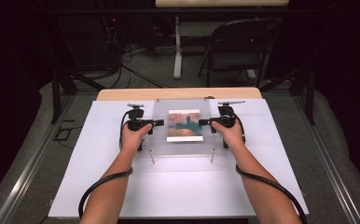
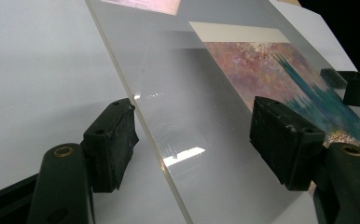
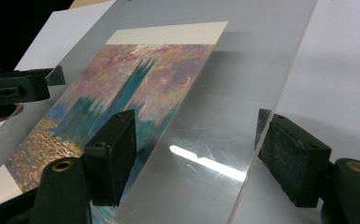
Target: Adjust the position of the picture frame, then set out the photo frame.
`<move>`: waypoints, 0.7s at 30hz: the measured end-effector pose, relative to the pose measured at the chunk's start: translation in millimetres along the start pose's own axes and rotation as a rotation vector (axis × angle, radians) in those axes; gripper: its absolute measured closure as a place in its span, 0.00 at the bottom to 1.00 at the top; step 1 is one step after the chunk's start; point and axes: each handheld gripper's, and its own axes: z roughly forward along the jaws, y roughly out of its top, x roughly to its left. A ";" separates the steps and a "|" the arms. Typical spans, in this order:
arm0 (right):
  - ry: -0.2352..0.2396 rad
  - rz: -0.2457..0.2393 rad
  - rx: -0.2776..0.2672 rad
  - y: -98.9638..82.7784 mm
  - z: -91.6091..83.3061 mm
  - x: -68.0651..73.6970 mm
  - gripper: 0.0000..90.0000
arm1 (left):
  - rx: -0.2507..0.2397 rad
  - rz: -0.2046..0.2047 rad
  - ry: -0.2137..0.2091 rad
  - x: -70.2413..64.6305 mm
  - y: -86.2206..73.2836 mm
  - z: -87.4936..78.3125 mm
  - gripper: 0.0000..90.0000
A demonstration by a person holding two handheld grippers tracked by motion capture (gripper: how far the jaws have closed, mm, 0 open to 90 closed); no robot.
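Observation:
A clear acrylic sheet (image 1: 183,140) lies over a painted picture (image 1: 184,125) on the white board (image 1: 178,186). The picture shows pink sky, teal towers and gold water (image 3: 122,93), and it is also seen through the sheet (image 2: 280,70). My left gripper (image 1: 159,122) is at the sheet's left edge and my right gripper (image 1: 202,122) at its right edge, both pointing inward. In the left gripper view the sheet's edge (image 2: 141,112) runs between the wide-apart jaws of that gripper (image 2: 192,135). The right gripper (image 3: 194,140) straddles the opposite edge (image 3: 262,116) the same way, also open.
Two thin metal posts (image 1: 152,157) (image 1: 212,155) stand at the sheet's near corners. The board rests on a wooden table (image 1: 122,93). Beyond it are a folding chair (image 1: 236,46) and floor cables (image 1: 136,70). Black cables trail from both grippers past the forearms (image 1: 94,186).

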 end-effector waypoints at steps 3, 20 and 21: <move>0.005 0.001 -0.006 0.0 -0.1 -0.7 0.33 | 0.005 0.000 0.002 -0.1 0.6 -0.3 0.35; 0.002 -0.008 -0.003 0.5 -1.3 -0.1 0.33 | -0.002 -0.001 0.005 -1.2 0.7 -0.9 0.36; 0.002 -0.008 -0.004 0.6 -1.4 0.0 0.33 | 0.000 0.001 0.005 -1.3 0.9 -1.0 0.36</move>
